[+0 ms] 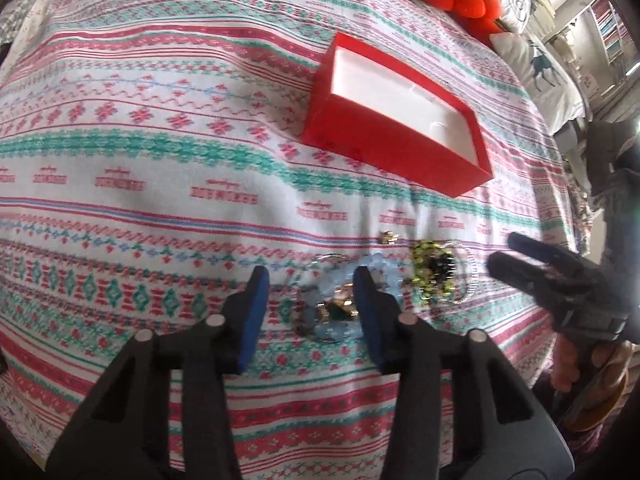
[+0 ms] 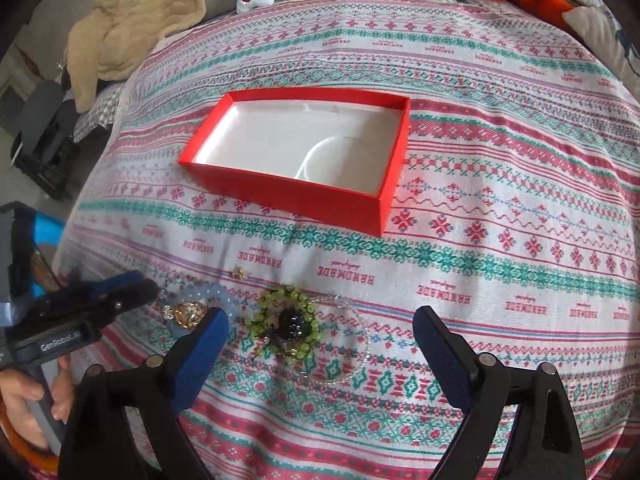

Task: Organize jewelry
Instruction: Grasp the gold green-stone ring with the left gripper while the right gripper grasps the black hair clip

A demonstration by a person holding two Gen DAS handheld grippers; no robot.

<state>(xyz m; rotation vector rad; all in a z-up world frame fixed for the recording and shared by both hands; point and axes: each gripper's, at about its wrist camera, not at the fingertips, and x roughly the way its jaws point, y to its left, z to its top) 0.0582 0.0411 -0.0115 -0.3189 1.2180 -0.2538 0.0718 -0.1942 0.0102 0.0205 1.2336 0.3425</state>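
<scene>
Jewelry (image 1: 336, 300) lies between the left tongs' (image 1: 312, 304) parted fingers; right tongs (image 2: 320, 344) gape wide beside it.

A red box (image 2: 296, 196) with a white lining lies open on the bed, its long sides set at a slant. Near its front side the jewelry lies in a loose cluster: a pale blue beaded bracelet (image 1: 376, 266) ringing a gold piece (image 2: 188, 314), a green beaded ring (image 2: 286, 330) around dark beads just beside it, a thin clear-beaded loop (image 2: 352, 344) overlapping that, and a small gold charm (image 2: 239, 274) apart, nearer the box.
</scene>
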